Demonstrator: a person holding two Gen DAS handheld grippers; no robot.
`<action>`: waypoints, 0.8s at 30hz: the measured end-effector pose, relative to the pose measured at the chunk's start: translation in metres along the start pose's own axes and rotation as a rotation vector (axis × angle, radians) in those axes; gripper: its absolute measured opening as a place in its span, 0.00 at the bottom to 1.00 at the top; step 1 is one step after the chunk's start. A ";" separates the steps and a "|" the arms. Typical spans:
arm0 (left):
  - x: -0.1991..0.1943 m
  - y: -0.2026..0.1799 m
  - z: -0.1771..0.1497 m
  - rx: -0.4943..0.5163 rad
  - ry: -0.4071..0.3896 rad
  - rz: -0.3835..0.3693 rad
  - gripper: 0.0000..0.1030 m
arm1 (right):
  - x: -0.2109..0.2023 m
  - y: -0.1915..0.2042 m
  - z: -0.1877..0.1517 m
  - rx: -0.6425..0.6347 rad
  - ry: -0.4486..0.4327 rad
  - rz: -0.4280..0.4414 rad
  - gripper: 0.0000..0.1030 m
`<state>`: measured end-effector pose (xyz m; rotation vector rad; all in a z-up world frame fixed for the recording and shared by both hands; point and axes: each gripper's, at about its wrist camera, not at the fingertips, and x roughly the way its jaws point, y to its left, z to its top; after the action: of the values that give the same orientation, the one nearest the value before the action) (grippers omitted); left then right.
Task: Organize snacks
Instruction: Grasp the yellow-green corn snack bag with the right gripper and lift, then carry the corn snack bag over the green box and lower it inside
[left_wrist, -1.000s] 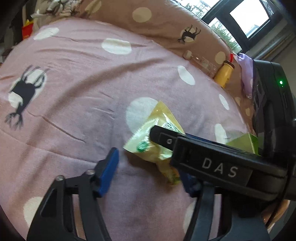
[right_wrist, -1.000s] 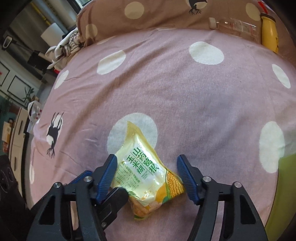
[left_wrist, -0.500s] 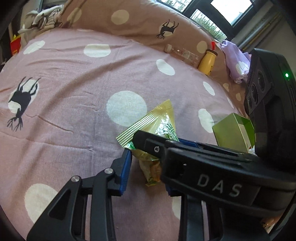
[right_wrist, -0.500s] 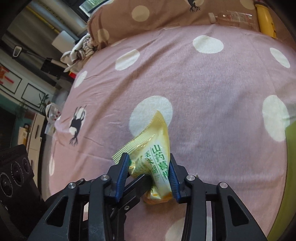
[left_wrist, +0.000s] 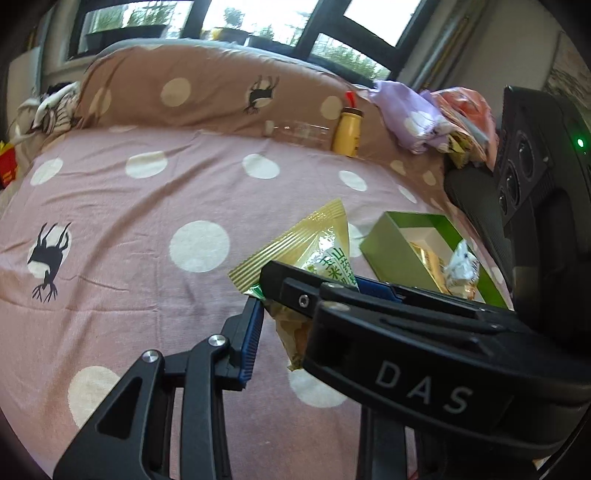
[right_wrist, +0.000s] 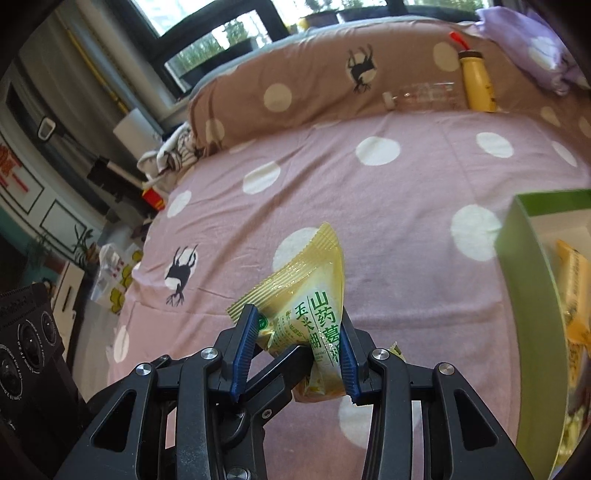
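Observation:
My right gripper (right_wrist: 295, 343) is shut on a yellow snack packet (right_wrist: 310, 291) with green Chinese print and holds it above the pink dotted bedspread (right_wrist: 388, 192). The packet also shows in the left wrist view (left_wrist: 317, 254), crossed by the right gripper's black body. My left gripper (left_wrist: 299, 332) is close beside it; only its left blue pad (left_wrist: 251, 336) shows, and its right finger is hidden. A green open box (left_wrist: 391, 247) with several snacks inside lies on the bed to the right; its wall shows in the right wrist view (right_wrist: 528, 280).
A yellow bottle (left_wrist: 347, 133) and a clear plastic bottle (left_wrist: 299, 133) lie against the brown dotted pillow (left_wrist: 207, 92) at the back. Lilac cloth and snack bags (left_wrist: 428, 118) are piled at the back right. Floor clutter lies off the bed's left edge (right_wrist: 110, 273).
My right gripper closed on the yellow packet and lifted it off the bedspread. Both grippers tilted up, bringing the pillow, windows and green box into view.

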<state>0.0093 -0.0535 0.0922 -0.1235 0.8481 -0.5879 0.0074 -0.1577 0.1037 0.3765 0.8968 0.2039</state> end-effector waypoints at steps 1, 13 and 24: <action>-0.001 -0.005 -0.001 0.019 0.000 -0.004 0.28 | -0.005 -0.003 -0.003 0.009 -0.014 -0.003 0.42; 0.001 -0.030 -0.010 0.086 -0.046 0.022 0.28 | -0.025 -0.024 -0.017 0.057 -0.103 0.025 0.42; -0.008 -0.044 -0.012 0.094 -0.125 0.026 0.29 | -0.040 -0.028 -0.020 0.064 -0.158 0.045 0.42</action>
<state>-0.0228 -0.0843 0.1038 -0.0626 0.6984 -0.5884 -0.0329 -0.1920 0.1101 0.4658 0.7406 0.1843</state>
